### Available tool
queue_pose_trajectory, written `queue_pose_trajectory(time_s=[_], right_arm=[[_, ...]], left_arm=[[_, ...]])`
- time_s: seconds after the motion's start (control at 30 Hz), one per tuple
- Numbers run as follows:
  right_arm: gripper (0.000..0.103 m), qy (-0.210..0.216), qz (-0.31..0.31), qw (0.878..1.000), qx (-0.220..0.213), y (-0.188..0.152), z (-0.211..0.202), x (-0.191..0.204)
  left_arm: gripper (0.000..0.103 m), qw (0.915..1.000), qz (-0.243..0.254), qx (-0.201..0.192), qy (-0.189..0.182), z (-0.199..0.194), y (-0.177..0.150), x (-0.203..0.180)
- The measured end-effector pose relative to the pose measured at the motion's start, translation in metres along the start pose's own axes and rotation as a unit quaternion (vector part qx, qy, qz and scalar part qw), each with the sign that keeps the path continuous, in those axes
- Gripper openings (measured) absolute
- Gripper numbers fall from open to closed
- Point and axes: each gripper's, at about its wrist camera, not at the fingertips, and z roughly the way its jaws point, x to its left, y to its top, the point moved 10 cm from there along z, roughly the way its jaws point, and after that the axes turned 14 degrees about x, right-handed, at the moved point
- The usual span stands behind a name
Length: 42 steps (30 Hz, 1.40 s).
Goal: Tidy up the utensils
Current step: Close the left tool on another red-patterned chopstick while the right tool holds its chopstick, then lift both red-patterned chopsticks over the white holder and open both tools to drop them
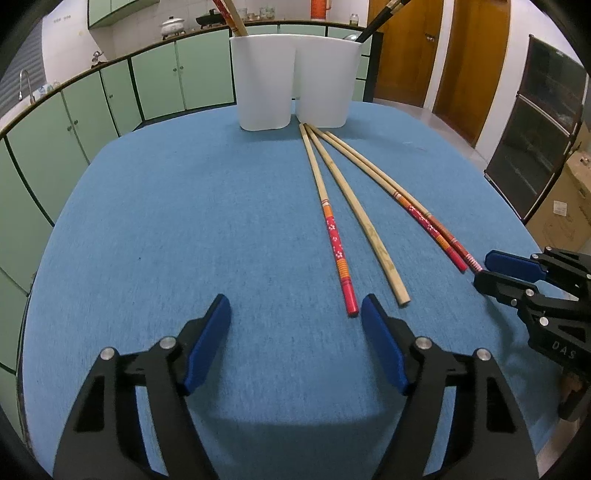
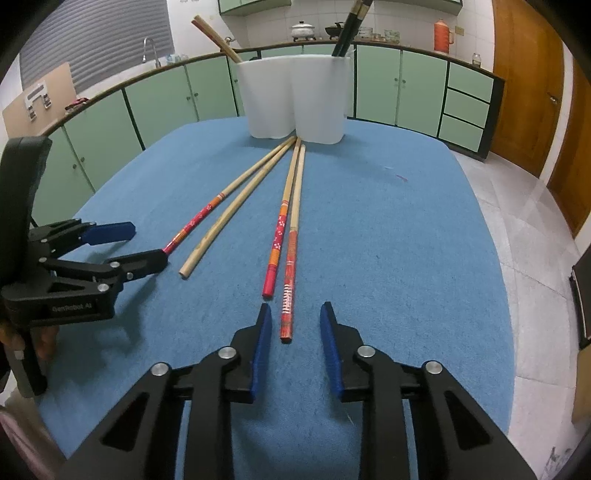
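Observation:
Several chopsticks lie fanned on the blue tablecloth, tips toward a white two-compartment holder (image 1: 293, 79) (image 2: 295, 98). In the left wrist view a red-handled chopstick (image 1: 334, 236) ends just ahead of my open left gripper (image 1: 295, 314), with a plain bamboo one (image 1: 364, 225) beside it. My right gripper (image 2: 295, 317) is open, its fingers on either side of the end of an orange-red chopstick (image 2: 289, 291); another red one (image 2: 275, 251) lies just left. The holder's left compartment has wooden chopsticks (image 2: 216, 37), its right one black chopsticks (image 2: 349, 26).
The blue tablecloth (image 1: 184, 221) covers a rounded table. Green kitchen cabinets (image 1: 155, 81) run behind it. Wooden doors (image 1: 410, 48) and a dark glass cabinet (image 1: 535, 122) stand to the right. The right gripper shows in the left wrist view (image 1: 491, 269), the left gripper in the right wrist view (image 2: 147, 243).

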Motion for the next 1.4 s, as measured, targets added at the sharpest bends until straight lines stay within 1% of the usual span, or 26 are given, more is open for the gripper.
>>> queue_pose_trajectory(time_s=[0.1,0.13,0.17,0.2,0.23,0.27,0.3,0.4,0.53,0.63,0.7,0.73,0.8,0.83,0.97,1.03,1.27,1.4], right_arm=[[0.026,-0.003,-0.008,1.0,0.0,0.0,0.0,0.002],[0.023,-0.004,-0.012,1.0,0.001,0.0,0.001,0.004],[0.018,-0.002,-0.015,1.0,0.001,-0.001,0.0,0.005],[0.016,0.001,-0.02,1.0,0.001,-0.002,0.0,0.008],[0.012,0.002,-0.023,1.0,0.001,-0.001,0.0,0.009],[0.008,0.001,-0.03,1.0,0.001,-0.001,0.0,0.012],[0.008,-0.003,-0.034,0.999,0.001,-0.001,0.0,0.013],[0.008,-0.002,-0.032,0.999,0.001,-0.002,0.0,0.013],[0.008,-0.002,-0.028,1.0,0.001,-0.002,0.0,0.011],[0.008,0.002,-0.026,1.0,0.002,-0.002,0.0,0.011],[0.008,0.005,-0.024,1.0,0.002,-0.002,0.0,0.01],[0.008,0.006,-0.024,1.0,0.002,-0.002,0.0,0.01],[0.007,0.008,-0.023,1.0,0.002,-0.002,0.0,0.009],[0.007,0.009,-0.021,1.0,0.002,-0.002,0.0,0.009],[0.007,0.016,-0.014,1.0,0.002,-0.001,0.0,0.007],[0.007,0.016,-0.011,1.0,0.0,0.0,-0.002,0.005],[0.007,0.008,-0.007,1.0,-0.026,0.013,-0.027,-0.002],[0.006,0.003,-0.006,0.999,-0.054,0.027,-0.051,-0.008]], left_arm=[[0.067,1.0,0.004,-0.001,0.001,0.0,0.0,-0.003],[0.067,1.0,0.004,-0.001,0.001,0.0,0.0,-0.004],[0.067,1.0,0.005,-0.001,0.0,0.001,0.0,-0.005],[0.065,1.0,0.005,-0.002,-0.001,0.001,0.001,-0.005],[0.063,1.0,0.005,-0.002,-0.003,0.0,0.0,-0.006],[0.058,0.9999,0.007,-0.003,-0.007,0.0,0.001,-0.008],[0.052,0.9999,0.009,-0.004,-0.01,-0.001,0.001,-0.009],[0.043,0.9997,0.015,-0.005,-0.019,-0.001,0.0,-0.014],[0.042,0.9996,0.011,-0.005,-0.025,-0.001,0.0,-0.016],[0.036,0.9995,0.011,-0.005,-0.028,-0.002,0.0,-0.018],[0.024,0.9995,0.01,-0.006,-0.03,-0.002,0.001,-0.02],[0.021,0.9995,0.009,-0.006,-0.031,-0.001,0.001,-0.021],[0.009,0.9994,0.006,-0.006,-0.034,-0.002,0.002,-0.023],[0.007,0.9993,0.005,-0.006,-0.036,-0.001,0.002,-0.023],[0.006,0.9987,-0.004,-0.005,-0.05,-0.002,0.003,-0.021],[0.006,0.9988,-0.004,-0.005,-0.049,-0.004,0.003,-0.021],[0.006,0.9995,0.015,-0.018,-0.02,-0.025,0.012,-0.015],[0.006,0.9988,0.023,-0.041,-0.008,-0.049,0.024,-0.01]])
